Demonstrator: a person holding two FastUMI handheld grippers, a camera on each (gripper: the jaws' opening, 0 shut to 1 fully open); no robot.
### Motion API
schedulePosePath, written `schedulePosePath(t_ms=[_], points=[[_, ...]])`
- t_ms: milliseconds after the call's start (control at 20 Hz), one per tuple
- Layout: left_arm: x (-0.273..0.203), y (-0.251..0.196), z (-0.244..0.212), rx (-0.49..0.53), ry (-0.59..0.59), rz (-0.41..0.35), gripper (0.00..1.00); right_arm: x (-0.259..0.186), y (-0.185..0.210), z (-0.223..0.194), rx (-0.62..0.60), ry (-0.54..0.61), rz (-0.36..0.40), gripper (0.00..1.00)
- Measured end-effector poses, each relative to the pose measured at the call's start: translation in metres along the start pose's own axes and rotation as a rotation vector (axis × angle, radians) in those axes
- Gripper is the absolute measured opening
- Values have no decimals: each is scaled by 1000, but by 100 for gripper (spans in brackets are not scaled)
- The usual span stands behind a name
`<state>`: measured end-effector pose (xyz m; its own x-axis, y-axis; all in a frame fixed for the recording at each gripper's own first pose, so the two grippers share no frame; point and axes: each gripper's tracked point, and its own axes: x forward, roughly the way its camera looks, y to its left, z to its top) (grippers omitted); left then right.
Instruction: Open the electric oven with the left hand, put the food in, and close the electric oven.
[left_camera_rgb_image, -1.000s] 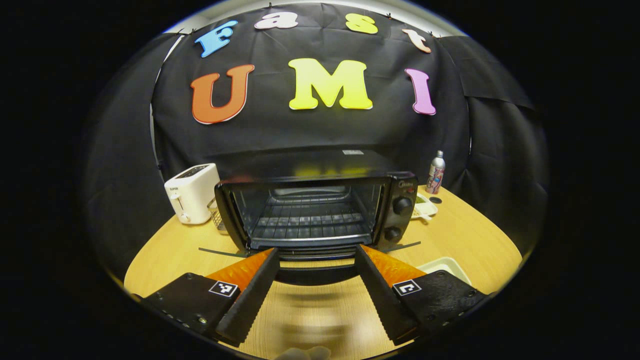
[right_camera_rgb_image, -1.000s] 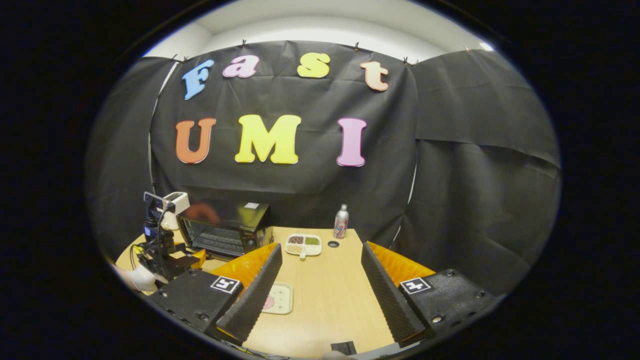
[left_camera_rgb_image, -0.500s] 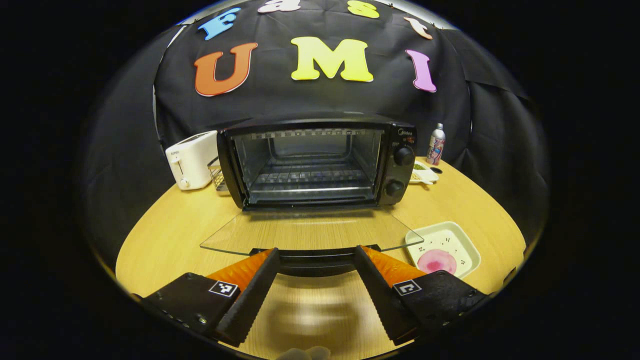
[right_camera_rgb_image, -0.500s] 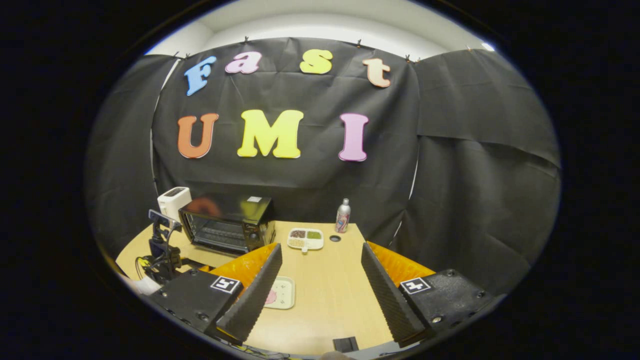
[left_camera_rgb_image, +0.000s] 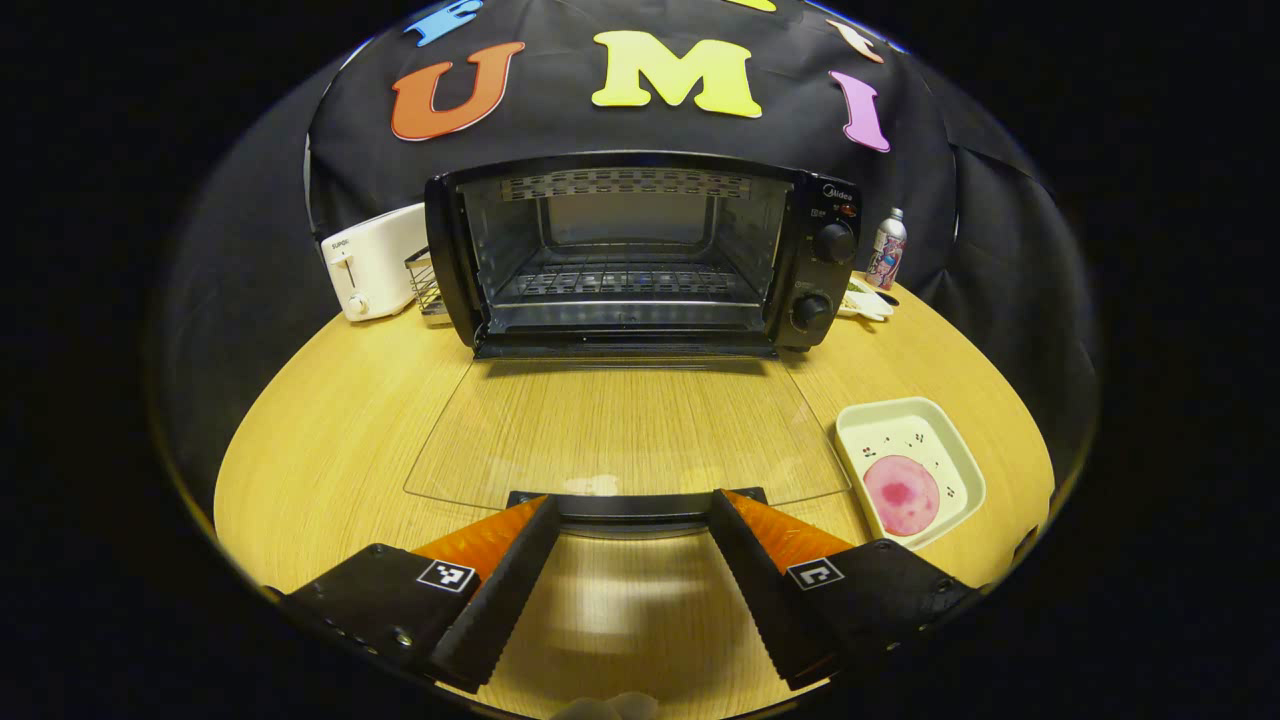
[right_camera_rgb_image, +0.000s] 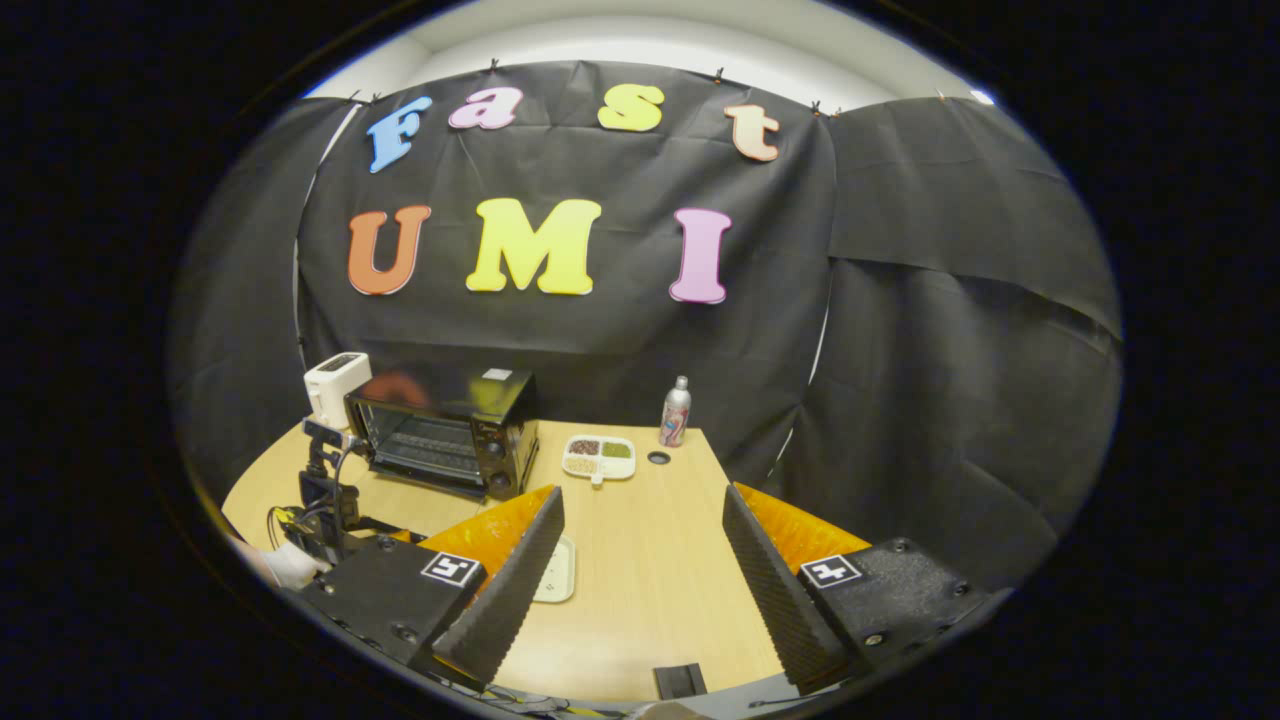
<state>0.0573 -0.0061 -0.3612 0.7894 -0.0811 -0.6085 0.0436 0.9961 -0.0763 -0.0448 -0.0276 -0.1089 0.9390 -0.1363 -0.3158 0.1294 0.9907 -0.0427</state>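
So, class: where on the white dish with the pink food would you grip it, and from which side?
Grip the white dish by its raised rim, on the near edge, coming in low from the front with one finger inside and one outside. The walls are thin and upturned, and the pink food lies flat in the middle.

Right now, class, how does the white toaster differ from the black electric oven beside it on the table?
The toaster is white; the electric oven is black. The toaster is much the smaller, the oven wider and taller. The oven's glass door lies folded down flat, showing the wire rack inside; the toaster has no door, only a side lever. The oven has two round knobs. Both stand upright at the back of the wooden table.
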Motion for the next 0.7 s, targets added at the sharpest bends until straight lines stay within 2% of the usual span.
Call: schedulePosePath(t_ms=[200, 400, 700], points=[[-12, 6, 8, 13, -38, -3, 97, 14, 5, -27, -9, 61, 21, 100], [-47, 21, 24, 5, -112, 7, 97, 39, 16, -58, -22, 141, 60, 100], [-120, 36, 53, -25, -214, 32, 97, 97, 49, -122, -9, 313, 176, 99]])
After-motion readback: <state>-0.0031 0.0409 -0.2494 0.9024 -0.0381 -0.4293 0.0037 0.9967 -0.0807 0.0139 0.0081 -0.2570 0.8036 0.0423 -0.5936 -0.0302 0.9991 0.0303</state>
